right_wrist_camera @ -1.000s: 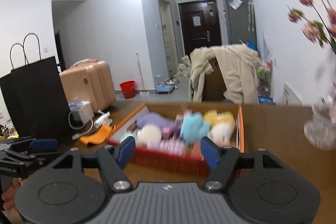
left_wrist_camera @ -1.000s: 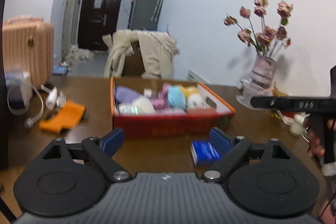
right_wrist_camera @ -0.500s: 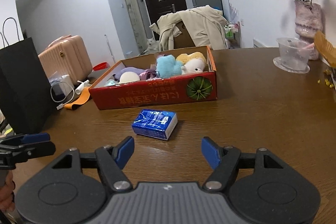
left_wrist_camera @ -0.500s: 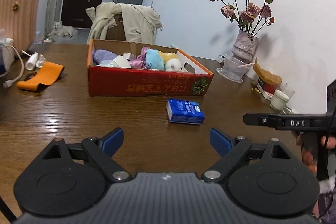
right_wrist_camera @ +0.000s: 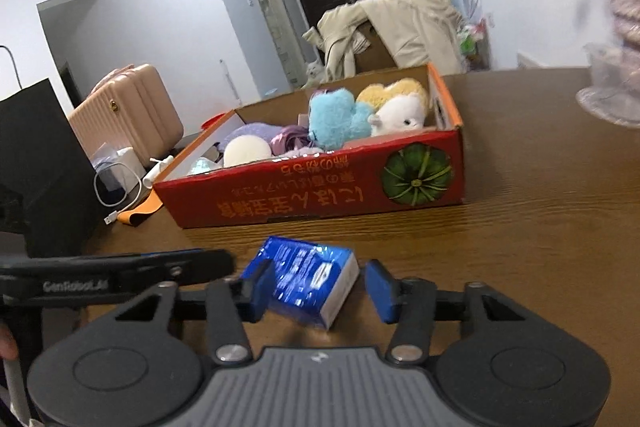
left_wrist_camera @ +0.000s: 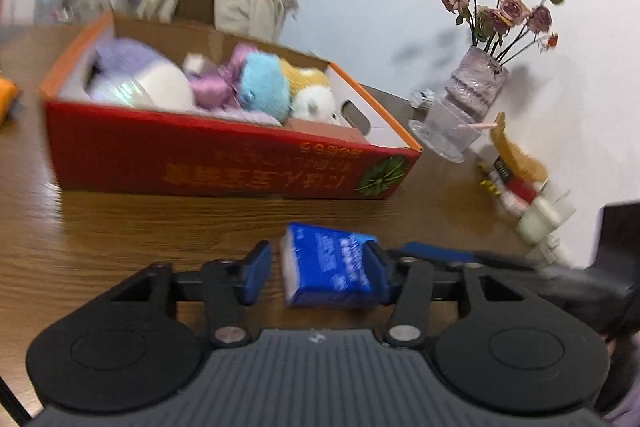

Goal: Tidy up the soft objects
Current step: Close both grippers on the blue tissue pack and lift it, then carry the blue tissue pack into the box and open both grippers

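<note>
A blue tissue pack (left_wrist_camera: 328, 269) lies on the wooden table in front of a red cardboard box (left_wrist_camera: 224, 163) filled with plush toys. My left gripper (left_wrist_camera: 316, 275) is open with the pack between its fingers, the right pad touching it. My right gripper (right_wrist_camera: 320, 287) is open too, and the same pack (right_wrist_camera: 308, 279) sits between its fingers, against the left pad. The box (right_wrist_camera: 320, 187) holds a blue plush (right_wrist_camera: 336, 117), a white plush (right_wrist_camera: 400, 115) and purple items. The left gripper's arm (right_wrist_camera: 112, 273) shows at the left of the right wrist view.
A vase of dried roses (left_wrist_camera: 480, 83) and small jars (left_wrist_camera: 536, 215) stand at the table's right by the wall. An orange item (right_wrist_camera: 138, 213), a cable and a black bag (right_wrist_camera: 36, 167) sit left of the box. A chair with a beige coat (right_wrist_camera: 400, 27) stands behind.
Both grippers have moved forward and down toward the blue tissue pack, which now lies between the fingers of each. Both views are closer to the box.
</note>
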